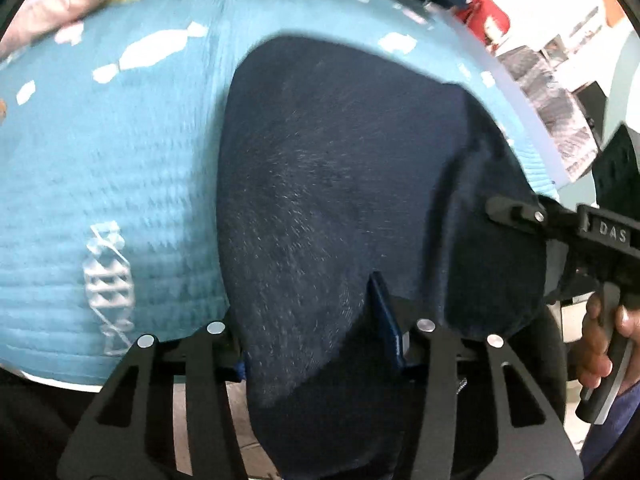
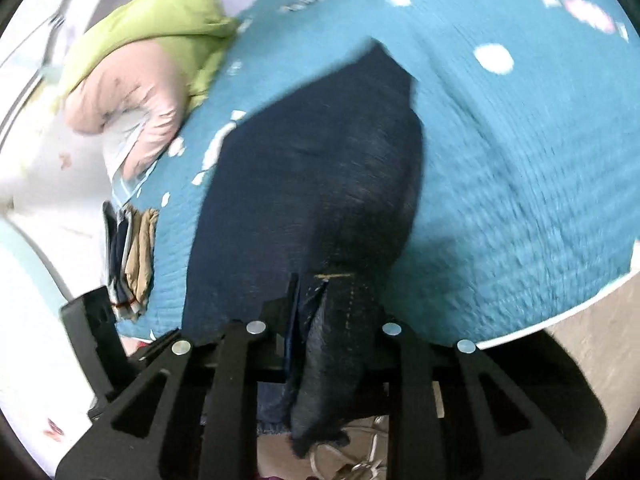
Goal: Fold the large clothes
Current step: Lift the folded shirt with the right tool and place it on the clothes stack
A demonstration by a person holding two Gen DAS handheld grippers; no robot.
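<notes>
Jaws of both my grippers, left (image 1: 320,344) and right (image 2: 324,320), grip the dark jeans (image 1: 340,184); blur hides the bedspread (image 2: 520,168) edge beyond.

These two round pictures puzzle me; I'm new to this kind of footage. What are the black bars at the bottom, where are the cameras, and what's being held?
Each picture comes from a fisheye camera on a hand-held gripping tool, looking along its two black fingers. A person carries one in each hand; no robot arm.

The left tool and right tool are each shut on an edge of the dark jeans, which lie across a blue bedspread. The left view also shows the right tool from the side, with the hand on its handle. A green and pink pillow and stacked folded clothes lie at the bedspread's edge.
</notes>
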